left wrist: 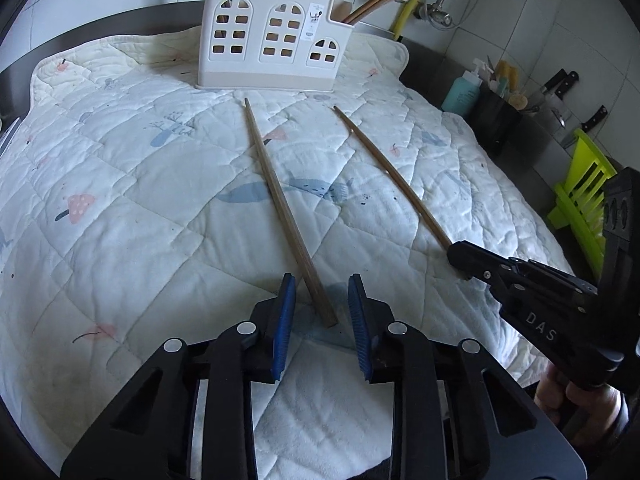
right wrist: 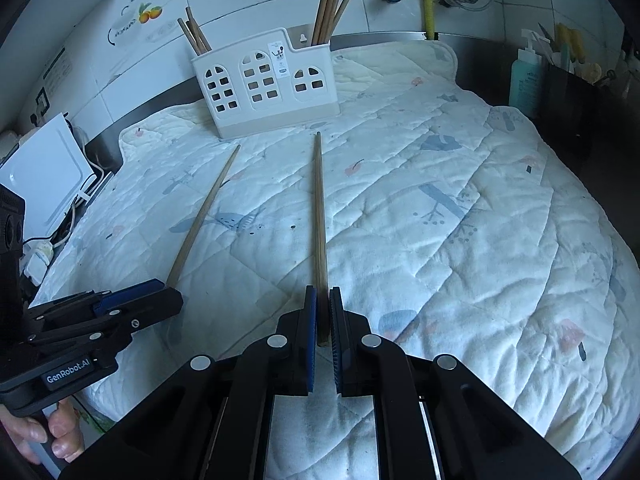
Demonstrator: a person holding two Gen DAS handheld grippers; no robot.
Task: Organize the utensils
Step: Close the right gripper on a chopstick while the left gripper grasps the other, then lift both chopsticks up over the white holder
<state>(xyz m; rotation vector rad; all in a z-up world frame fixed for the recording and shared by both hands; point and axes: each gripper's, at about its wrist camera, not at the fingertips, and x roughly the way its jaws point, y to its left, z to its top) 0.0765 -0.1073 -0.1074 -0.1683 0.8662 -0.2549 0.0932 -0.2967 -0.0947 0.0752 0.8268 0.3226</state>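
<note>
Two wooden chopsticks lie on a quilted white cloth (left wrist: 120,184). My left gripper (left wrist: 320,292) is open, its blue pads either side of the near end of the left chopstick (left wrist: 280,200). My right gripper (right wrist: 322,300) is shut on the near end of the right chopstick (right wrist: 319,208), which still rests on the cloth. The right gripper shows in the left wrist view (left wrist: 464,256) at the end of that chopstick (left wrist: 392,176). A white utensil holder (left wrist: 272,40) with window cut-outs stands at the back and holds several chopsticks (right wrist: 332,0).
A dark bin (left wrist: 496,120) with a teal bottle (left wrist: 462,94), knives (left wrist: 560,84) and a green rack (left wrist: 580,196) stand to the right. A white appliance (right wrist: 44,168) and cables sit to the left. Tiled wall and taps are behind.
</note>
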